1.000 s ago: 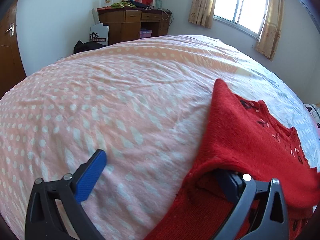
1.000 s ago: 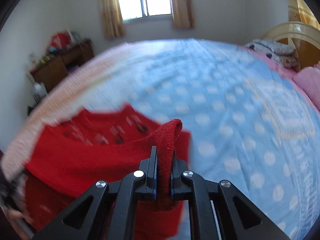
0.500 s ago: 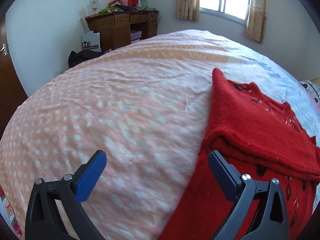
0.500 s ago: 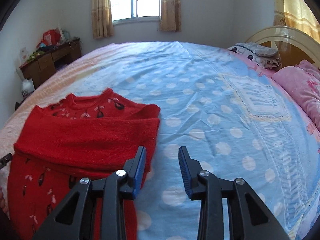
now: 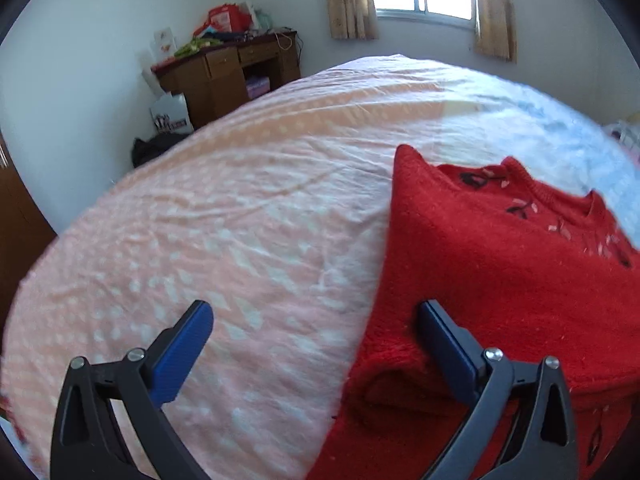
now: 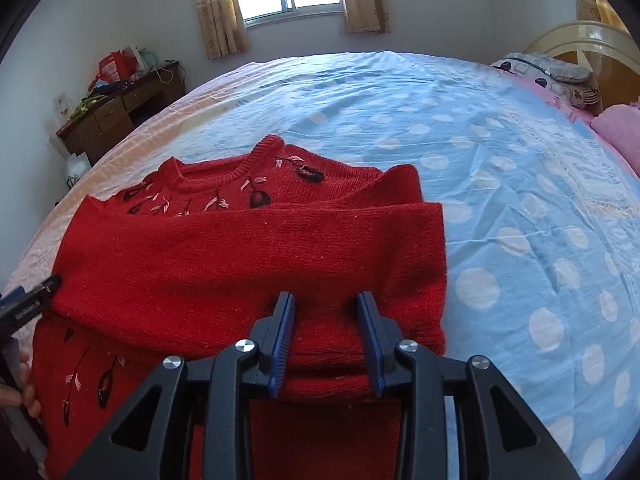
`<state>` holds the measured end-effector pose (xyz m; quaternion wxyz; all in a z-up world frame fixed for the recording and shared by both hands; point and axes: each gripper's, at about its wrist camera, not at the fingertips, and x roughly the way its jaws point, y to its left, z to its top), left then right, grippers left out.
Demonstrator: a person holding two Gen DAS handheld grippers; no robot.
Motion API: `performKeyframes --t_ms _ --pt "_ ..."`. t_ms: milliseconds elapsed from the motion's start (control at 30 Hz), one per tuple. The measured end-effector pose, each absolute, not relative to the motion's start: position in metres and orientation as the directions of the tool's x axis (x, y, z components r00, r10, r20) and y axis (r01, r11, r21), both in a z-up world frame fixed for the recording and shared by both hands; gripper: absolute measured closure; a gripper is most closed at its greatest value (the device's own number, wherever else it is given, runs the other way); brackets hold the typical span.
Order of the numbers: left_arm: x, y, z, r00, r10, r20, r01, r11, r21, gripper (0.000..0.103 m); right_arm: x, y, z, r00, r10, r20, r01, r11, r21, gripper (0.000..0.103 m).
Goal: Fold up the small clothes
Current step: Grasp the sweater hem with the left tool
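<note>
Sunlit bedroom, bed (image 6: 520, 160) under a pink-and-blue dotted sheet. At left, the left gripper (image 5: 316, 344) gapes wide, empty, one finger against the red sweater (image 6: 248, 256). Both sleeves lie folded across its chest; the body fold remains. Right gripper (image 6: 326, 336), jaws just opened, holds nothing. Any writing is too blurred to read.

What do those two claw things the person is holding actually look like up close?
Both look alike. The left gripper and the right gripper each have two black plastic arms with triangular cut-outs and shiny silver screw heads at the joints. Each finger ends in a flat blue pad, ribbed along its edge on the right one. No cables show. The left gripper's side carries small white lettering, too small to read.
</note>
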<state>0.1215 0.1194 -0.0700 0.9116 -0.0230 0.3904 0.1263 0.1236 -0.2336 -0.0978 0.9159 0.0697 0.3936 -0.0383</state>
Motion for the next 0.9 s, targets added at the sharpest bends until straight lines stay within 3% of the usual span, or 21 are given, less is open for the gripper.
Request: performKeyframes --t_ms 67,167,333,567,833,900 --pt "0.121 0.127 -0.067 0.655 0.182 -0.734 -0.241 0.97 0.026 0.0 0.123 -0.234 -0.094 0.679 0.007 -0.734 0.09 0.992 0.094 0.055" --pt "0.109 0.13 -0.053 0.682 0.147 -0.716 -0.178 0.983 0.033 0.0 0.099 -0.249 -0.071 0.715 0.078 -0.695 0.096 0.973 0.208 0.055" --pt "0.051 0.145 -0.026 0.744 -0.07 -0.664 0.058 0.997 -0.04 0.0 0.024 -0.261 -0.041 0.773 0.108 -0.625 0.095 0.954 0.284 0.054" --pt "-0.054 0.163 -0.017 0.731 -0.184 -0.657 0.222 0.975 -0.026 0.0 -0.076 -0.252 -0.063 0.712 0.118 -0.693 0.081 0.966 0.247 0.054" --pt "-0.108 0.165 -0.055 0.631 -0.231 -0.74 0.244 0.965 -0.093 0.001 -0.146 -0.244 -0.101 0.599 0.129 -0.79 0.093 0.969 0.229 0.054" --pt "-0.113 0.169 -0.066 0.585 -0.256 -0.769 0.227 0.963 -0.148 0.008 -0.159 -0.243 -0.103 0.609 0.149 -0.779 0.096 0.961 0.259 0.054"
